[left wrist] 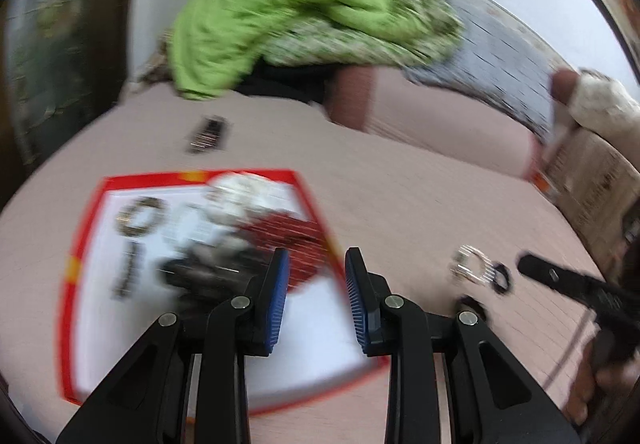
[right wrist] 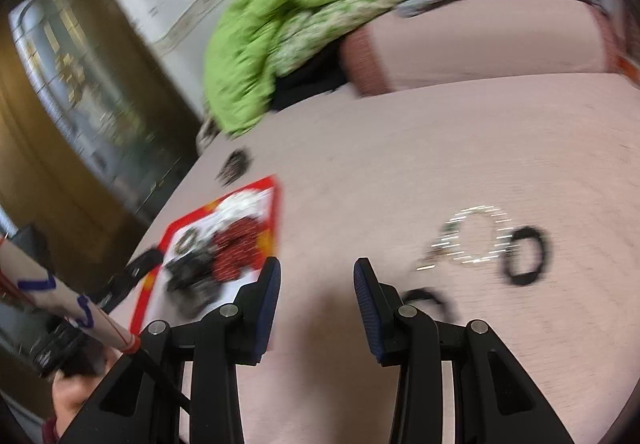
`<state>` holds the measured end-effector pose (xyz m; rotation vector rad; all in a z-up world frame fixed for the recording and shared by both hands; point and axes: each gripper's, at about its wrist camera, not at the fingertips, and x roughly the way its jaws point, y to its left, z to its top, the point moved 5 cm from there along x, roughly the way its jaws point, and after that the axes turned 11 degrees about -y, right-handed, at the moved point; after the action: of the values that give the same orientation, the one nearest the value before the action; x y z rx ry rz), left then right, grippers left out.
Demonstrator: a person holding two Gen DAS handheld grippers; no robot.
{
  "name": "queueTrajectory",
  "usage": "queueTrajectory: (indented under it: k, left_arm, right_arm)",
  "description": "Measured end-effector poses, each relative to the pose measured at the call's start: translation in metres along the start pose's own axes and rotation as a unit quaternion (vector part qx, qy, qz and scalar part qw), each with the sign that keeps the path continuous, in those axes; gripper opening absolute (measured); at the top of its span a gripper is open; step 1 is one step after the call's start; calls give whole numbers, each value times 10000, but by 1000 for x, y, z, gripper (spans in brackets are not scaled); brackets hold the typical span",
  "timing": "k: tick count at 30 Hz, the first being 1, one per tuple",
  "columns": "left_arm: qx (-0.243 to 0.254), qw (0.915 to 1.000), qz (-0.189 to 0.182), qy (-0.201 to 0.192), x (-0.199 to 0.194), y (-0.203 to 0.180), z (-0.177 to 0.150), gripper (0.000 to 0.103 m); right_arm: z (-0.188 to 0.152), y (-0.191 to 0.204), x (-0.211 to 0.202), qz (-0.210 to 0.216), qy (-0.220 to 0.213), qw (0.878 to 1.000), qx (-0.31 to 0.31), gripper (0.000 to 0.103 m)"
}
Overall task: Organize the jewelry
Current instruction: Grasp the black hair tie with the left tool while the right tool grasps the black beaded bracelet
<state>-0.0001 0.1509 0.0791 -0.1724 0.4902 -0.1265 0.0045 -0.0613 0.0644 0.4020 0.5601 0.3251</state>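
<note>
A red-rimmed white tray (left wrist: pixel 160 177) lies on the pink bed sheet. It holds a pile of red beads (left wrist: pixel 288 240), white beads (left wrist: pixel 244 192), a brown bracelet (left wrist: pixel 138 222) and a dark heap (left wrist: pixel 200 272). My left gripper (left wrist: pixel 317 256) hovers over the tray's right corner, open, with nothing between its blue pads. My right gripper (right wrist: pixel 318 264) is open and empty above bare sheet. To its right lie silver bangles (right wrist: pixel 472 240), a black ring (right wrist: pixel 526 256) and a second black loop (right wrist: pixel 428 298). The tray (right wrist: pixel 277 212) sits to its left. Both views are blurred.
A green blanket (left wrist: pixel 280 16) is heaped at the back of the bed beside a pink pillow (left wrist: pixel 440 124). A small dark object (left wrist: pixel 208 132) lies beyond the tray. A dark wooden cabinet (right wrist: pixel 60 84) stands on the left. A cardboard box (left wrist: pixel 592 180) sits at the right.
</note>
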Motion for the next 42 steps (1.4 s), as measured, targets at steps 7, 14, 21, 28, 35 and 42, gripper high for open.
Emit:
queueTrajectory:
  k: [7,14,21,28,35,42]
  left_arm:
    - [349,9897,-1030,936,38,-104,-45,28]
    - [536,9804,-1014,1601,88,-137,-79,27]
    - [1094,9761,-918,1641,108,-156,-96,27]
    - [1142,9782,-1031,1396,99,-152,-96,9]
    - [1075,9815,-1154,1082,84,-148,-79,9]
    - [1056,9851,-1078,828,71,-140,-64,9]
  right_arm:
    - [10,-100,-29,-803,-267,9935,763,42]
    - [15,-141,-36,-983,-333,9839,1458,42]
    - [17,-162,-35,-1061,-273,9783,1762,42]
    - [12,-167,-13,-1245,171,9807,1498,42]
    - [1,-157,20,-1568,713,9831,623,41]
    - [-2,-160,35,-2202,910,9709,-249,9]
